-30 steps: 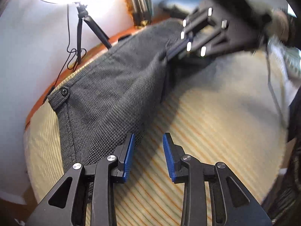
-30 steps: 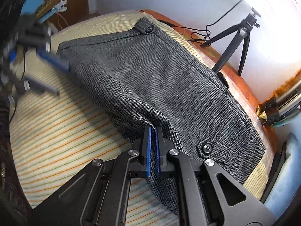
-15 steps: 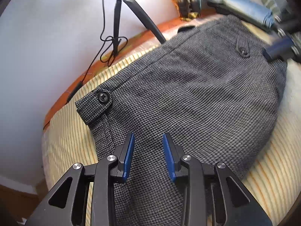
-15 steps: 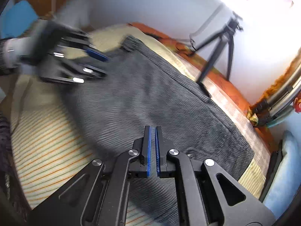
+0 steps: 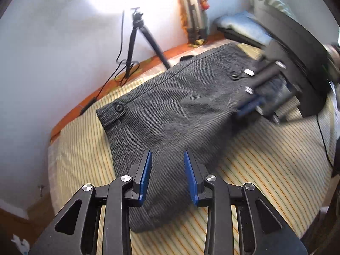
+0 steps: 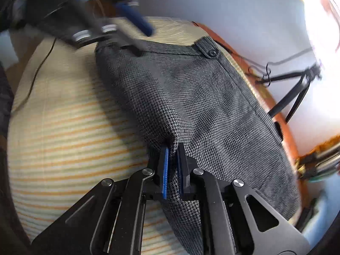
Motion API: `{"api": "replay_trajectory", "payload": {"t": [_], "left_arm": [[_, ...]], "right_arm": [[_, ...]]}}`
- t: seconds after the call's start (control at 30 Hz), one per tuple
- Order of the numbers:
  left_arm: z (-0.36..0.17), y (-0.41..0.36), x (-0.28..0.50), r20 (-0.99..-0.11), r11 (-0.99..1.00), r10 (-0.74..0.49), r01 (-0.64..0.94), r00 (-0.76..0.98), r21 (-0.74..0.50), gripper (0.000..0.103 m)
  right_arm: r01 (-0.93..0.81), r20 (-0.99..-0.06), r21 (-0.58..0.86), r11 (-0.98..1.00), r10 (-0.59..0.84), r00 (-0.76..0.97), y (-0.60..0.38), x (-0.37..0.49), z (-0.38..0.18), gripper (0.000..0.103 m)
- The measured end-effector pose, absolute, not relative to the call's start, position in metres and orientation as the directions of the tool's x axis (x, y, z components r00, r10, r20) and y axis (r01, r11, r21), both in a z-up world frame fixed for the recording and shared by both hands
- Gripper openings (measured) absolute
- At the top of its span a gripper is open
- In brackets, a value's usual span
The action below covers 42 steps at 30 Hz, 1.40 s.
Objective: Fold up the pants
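Pants [image 5: 180, 110] lie folded on the striped bed cover [image 5: 265, 159], waistband toward the far wall. The right gripper [image 6: 172, 165] pinches a fold at the near edge; the left gripper [image 5: 166, 174] hangs parted and empty above the left end. Next, probably, a release and smoothing. A tripod [image 5: 140, 40] and cable [image 5: 119, 63] stand clear at the wall.

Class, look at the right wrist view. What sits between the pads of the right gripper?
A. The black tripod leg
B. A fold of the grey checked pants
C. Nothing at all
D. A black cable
B: in the right wrist view a pinched ridge of the grey checked pants runs up from between the blue pads of the right gripper, with the striped cover beside it.
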<state>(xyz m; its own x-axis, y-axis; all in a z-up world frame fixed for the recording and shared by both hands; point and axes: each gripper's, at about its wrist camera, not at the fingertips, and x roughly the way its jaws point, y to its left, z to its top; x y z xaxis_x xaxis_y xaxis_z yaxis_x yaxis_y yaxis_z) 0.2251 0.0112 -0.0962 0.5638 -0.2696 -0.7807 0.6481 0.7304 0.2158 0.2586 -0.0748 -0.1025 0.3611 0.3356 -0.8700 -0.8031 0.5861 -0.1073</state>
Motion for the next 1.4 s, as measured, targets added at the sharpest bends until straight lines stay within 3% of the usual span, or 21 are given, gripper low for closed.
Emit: {"api": "replay_trajectory", "payload": {"t": [0.27,0.43,0.5,0.6,0.7,0.83,1.1,1.17,1.4], "left_arm": [[-0.108,-0.014,0.21,-0.798,0.653,-0.336,0.734,0.5,0.185,0.031],[-0.136,-0.03,0.231,-0.834,0.626,-0.227,0.731,0.503,0.271,0.031],[-0.138,-0.022,0.251,-0.824,0.646,-0.194,0.702,0.533,0.302,0.031],[-0.131,-0.001,0.283,-0.833,0.713,-0.258,0.678,0.49,0.178,0.031],[-0.125,0.007,0.305,-0.833,0.734,-0.284,0.666,0.475,0.13,0.031],[-0.133,0.008,0.331,-0.843,0.743,-0.256,0.654,0.474,0.141,0.031],[-0.165,0.011,0.342,-0.86,0.768,-0.25,0.632,0.446,0.104,0.031],[-0.167,0.009,0.344,-0.857,0.771,-0.253,0.628,0.448,0.101,0.031],[-0.136,0.044,0.351,-0.835,0.82,-0.251,0.566,0.489,0.084,0.031]], "right_arm": [[-0.713,-0.88,0.147,0.686,0.419,0.222,-0.108,0.333,-0.087,0.007],[-0.685,-0.881,0.236,0.69,0.449,0.149,-0.112,0.354,-0.095,0.007],[-0.694,-0.885,0.215,0.688,0.438,0.16,-0.111,0.354,-0.097,0.007],[-0.696,-0.88,0.161,0.7,0.421,0.221,-0.113,0.35,-0.092,0.011],[-0.698,-0.852,0.013,0.716,0.374,0.367,-0.118,0.329,-0.072,0.035],[-0.744,-0.783,0.016,0.668,0.471,0.406,-0.118,0.288,-0.047,0.035],[-0.878,-0.809,-0.115,0.464,0.47,0.354,-0.06,0.212,-0.073,0.035],[-0.9,-0.803,-0.085,0.429,0.505,0.316,-0.05,0.206,-0.073,0.035],[-0.907,-0.847,-0.27,0.324,0.369,0.384,-0.004,0.214,-0.115,0.04]]}}
